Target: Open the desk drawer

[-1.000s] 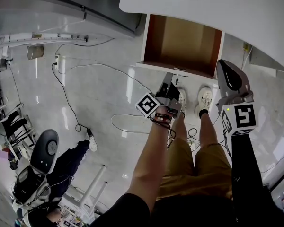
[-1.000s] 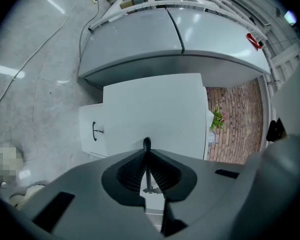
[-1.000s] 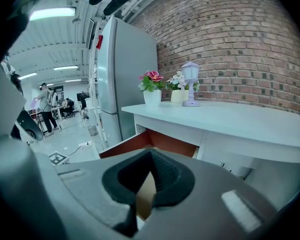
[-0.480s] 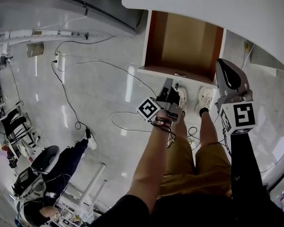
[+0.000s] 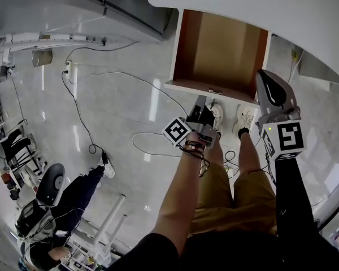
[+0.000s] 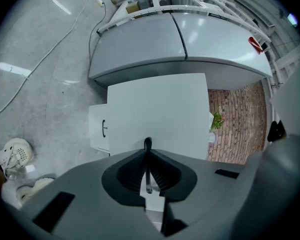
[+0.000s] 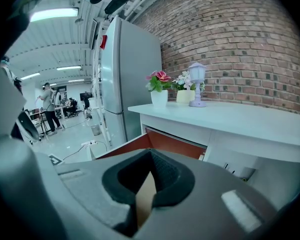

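Two hand-held grippers hover in front of a white desk (image 5: 305,16), and neither one grasps anything. The left gripper (image 6: 147,145) has its jaws pressed together, their pads meeting in a thin line with nothing caught between them. In the head view it hangs just on the near side of the drawer front (image 5: 206,87), a little left of the person's shoes (image 5: 244,117). It is clear of the small dark handle (image 6: 104,129), which sits off to the side in the left gripper view.

The right gripper (image 7: 150,156) also has its tips closed against each other. A narrow wedge of tan wood shows through the gap behind them, but nothing is gripped. It floats to the right of the drawer, beside the drawer's near right corner.

The drawer (image 5: 217,44) stands pulled well out from under the desktop towards the person. Its reddish-brown side walls and paler bottom are open to view from above.

On the desk's far end stand potted flowers (image 7: 160,79) and a small pale lamp (image 7: 197,84), against a brick wall (image 7: 240,34). A grey refrigerator (image 6: 180,39) stands to the left of the desk. Cables (image 5: 79,123) trail over the glossy floor at the left, and a seated person (image 5: 73,199) is at the near left.
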Motion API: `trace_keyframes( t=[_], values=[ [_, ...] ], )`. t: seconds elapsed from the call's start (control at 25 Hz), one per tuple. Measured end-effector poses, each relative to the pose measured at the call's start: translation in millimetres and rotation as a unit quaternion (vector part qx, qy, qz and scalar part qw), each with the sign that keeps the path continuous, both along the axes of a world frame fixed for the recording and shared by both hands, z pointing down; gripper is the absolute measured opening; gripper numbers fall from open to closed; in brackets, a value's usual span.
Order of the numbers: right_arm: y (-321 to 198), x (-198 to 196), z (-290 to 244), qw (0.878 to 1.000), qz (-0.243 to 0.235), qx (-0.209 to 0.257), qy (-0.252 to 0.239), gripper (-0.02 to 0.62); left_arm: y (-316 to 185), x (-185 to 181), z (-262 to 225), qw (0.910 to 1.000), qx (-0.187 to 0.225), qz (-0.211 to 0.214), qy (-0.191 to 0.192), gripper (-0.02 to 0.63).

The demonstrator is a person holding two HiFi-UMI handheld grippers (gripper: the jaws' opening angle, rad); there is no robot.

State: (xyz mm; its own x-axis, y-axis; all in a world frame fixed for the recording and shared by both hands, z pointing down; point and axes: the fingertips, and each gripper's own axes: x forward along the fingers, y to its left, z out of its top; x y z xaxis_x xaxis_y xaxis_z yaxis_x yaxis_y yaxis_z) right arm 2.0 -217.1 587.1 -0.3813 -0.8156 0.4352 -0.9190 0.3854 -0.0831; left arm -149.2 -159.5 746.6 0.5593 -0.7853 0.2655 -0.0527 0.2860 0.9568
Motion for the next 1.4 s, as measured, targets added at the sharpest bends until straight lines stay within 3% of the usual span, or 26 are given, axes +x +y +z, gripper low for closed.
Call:
trace_keyframes(
  t=[0.28, 0.4, 0.56, 0.76, 0.96, 1.2, 1.4],
  values=[
    [11.1, 0.8, 2.0, 1.000, 0.000, 0.001, 0.001, 0.000, 1.8, -5.7, 12.0, 0.9998, -0.004, 0.014, -0.015, 0.029],
    [14.5, 4.8, 3.1, 1.000, 0.003, 0.001, 0.001, 0.000, 7.2, -9.8, 21.8, 0.9983, -0.003, 0.029, -0.051, 0.031],
    [16.8, 12.2, 4.6, 1.000, 0.013, -0.001, 0.002, 0.000, 5.1, -6.8, 24.5, 0.9974, -0.004, 0.031, -0.064, 0.031],
    [17.0, 16.2, 7.0, 1.000, 0.011, -0.002, 0.004, 0.000, 1.5, -9.3, 44.2, 0.9924, -0.019, 0.054, -0.109, 0.035],
    [22.6, 28.8, 9.8, 1.000, 0.028, -0.006, 0.003, 0.000, -3.9, -6.9, 62.4, 0.9888, -0.031, 0.068, -0.129, 0.036],
    [17.9, 39.5, 12.9, 0.999, 0.046, -0.009, 0.001, 0.000, -11.4, -4.3, 75.8, 0.9795, -0.023, 0.112, -0.166, 0.068],
    [21.2, 31.9, 13.6, 0.999, 0.045, -0.011, 0.000, 0.000, -13.7, -2.6, 89.8, 0.9786, -0.051, 0.100, -0.173, 0.066]
  ],
)
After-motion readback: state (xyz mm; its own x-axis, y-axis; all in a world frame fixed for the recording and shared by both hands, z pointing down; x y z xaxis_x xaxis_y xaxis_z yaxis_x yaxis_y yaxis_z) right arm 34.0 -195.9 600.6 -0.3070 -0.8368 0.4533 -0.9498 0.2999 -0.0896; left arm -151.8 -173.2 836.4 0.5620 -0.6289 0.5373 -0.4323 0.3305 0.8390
